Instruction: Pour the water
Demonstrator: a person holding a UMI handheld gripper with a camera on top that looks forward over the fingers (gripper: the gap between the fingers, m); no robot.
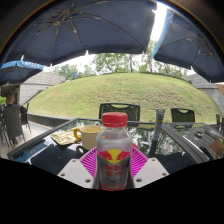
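Bottle [114, 150], red cap still on, stands upright, gripped between both pads of the gripper [113, 160]. Pouring seems not begun; cup [87, 136] waits beyond on the tabletop [45, 152].

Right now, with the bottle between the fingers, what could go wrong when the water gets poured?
1. The red cap looks still on the bottle, so tipping it now would likely pour nothing.
2. The fingers hold the bottle by its label; a loose hold could let it slide when it tilts.
3. The mug stands close behind on the glass table, so a swinging bottle might knock it.
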